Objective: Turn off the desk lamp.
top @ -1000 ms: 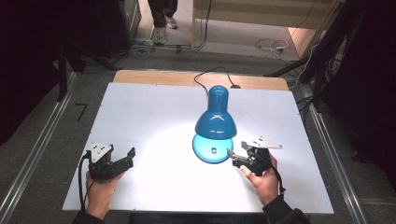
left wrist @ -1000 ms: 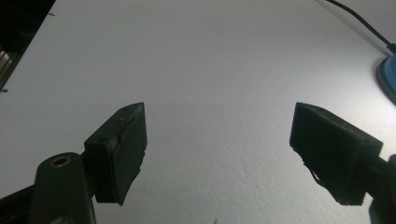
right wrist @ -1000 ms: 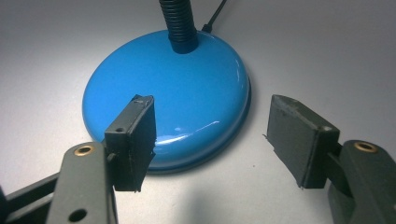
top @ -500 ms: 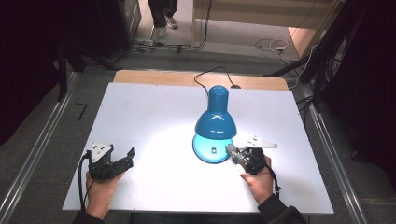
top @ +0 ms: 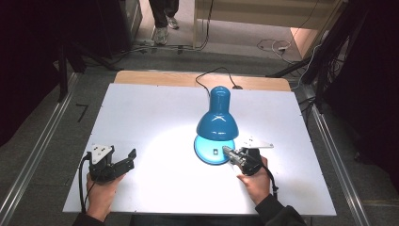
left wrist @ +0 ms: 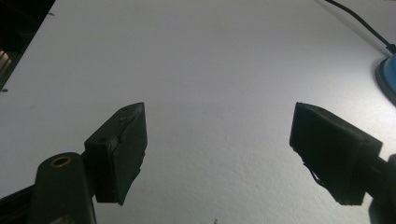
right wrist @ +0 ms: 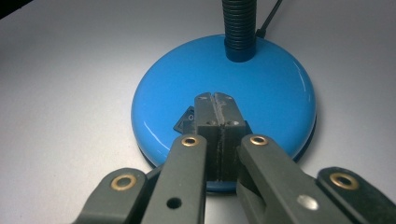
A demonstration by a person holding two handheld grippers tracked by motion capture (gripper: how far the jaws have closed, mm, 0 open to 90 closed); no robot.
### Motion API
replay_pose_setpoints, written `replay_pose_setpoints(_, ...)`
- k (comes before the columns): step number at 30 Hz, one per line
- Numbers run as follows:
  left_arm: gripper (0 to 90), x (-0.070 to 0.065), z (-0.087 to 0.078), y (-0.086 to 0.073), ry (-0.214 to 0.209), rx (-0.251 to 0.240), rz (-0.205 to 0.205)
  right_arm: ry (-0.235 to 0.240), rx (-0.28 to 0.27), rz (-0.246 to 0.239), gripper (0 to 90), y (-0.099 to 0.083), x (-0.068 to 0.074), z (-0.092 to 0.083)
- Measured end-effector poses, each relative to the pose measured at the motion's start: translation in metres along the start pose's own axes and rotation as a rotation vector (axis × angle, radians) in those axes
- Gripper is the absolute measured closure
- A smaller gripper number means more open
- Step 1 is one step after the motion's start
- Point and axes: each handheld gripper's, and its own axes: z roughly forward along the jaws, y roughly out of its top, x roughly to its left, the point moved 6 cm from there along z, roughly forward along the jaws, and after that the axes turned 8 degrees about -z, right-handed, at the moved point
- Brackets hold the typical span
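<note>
Scene: I stand at a white tabletop point(top: 141, 113) with one tool in each hand; a blue desk lamp point(top: 217, 120) is lit and throws a bright patch on the surface.

Lamp place: in the high view the lamp is a little toward 3 o'clock from the middle of the tabletop. Its round blue base point(right wrist: 224, 93) lies flat on the surface, and the shade point(top: 216, 123) hangs over the base and hides its far part.

Lamp cord: a black cord point(top: 211, 75) goes from the lamp toward 12 o'clock, up to the far edge of the tabletop.

Switch: a small black rocker switch point(right wrist: 187, 117) sits on the near part of the base; in the right gripper view my tool covers most of it.

My right tool point(top: 231, 154): it comes in from 5 o'clock of the base. The two jaws have just been closing and now they are pressed together with nothing between them. The joined tips point(right wrist: 215, 100) are over the base, right at the switch; I cannot tell if they press it.

My left tool point(top: 126, 159): it is near the 7 o'clock corner of the tabletop, well apart from the lamp. Its jaws stand wide apart with only bare tabletop between them, and they point toward 2 o'clock.

Neck: a black ribbed neck point(right wrist: 239, 28) rises from the far part of the base.
</note>
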Motion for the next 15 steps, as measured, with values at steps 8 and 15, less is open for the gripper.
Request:
replay_pose_setpoints(8, 19.3, 0.0, -0.0001, 0.0, 0.0, 0.0, 0.001, 0.002, -0.003, -0.003, 88.2, 0.0009, 0.0021, 0.0025)
replay_pose_setpoints(15, 19.4, 0.0, -0.0002, 0.0001, -0.001, 0.0, 0.001, 0.005, -0.001, -0.006, 88.2, 0.0011, 0.0033, 0.0065)
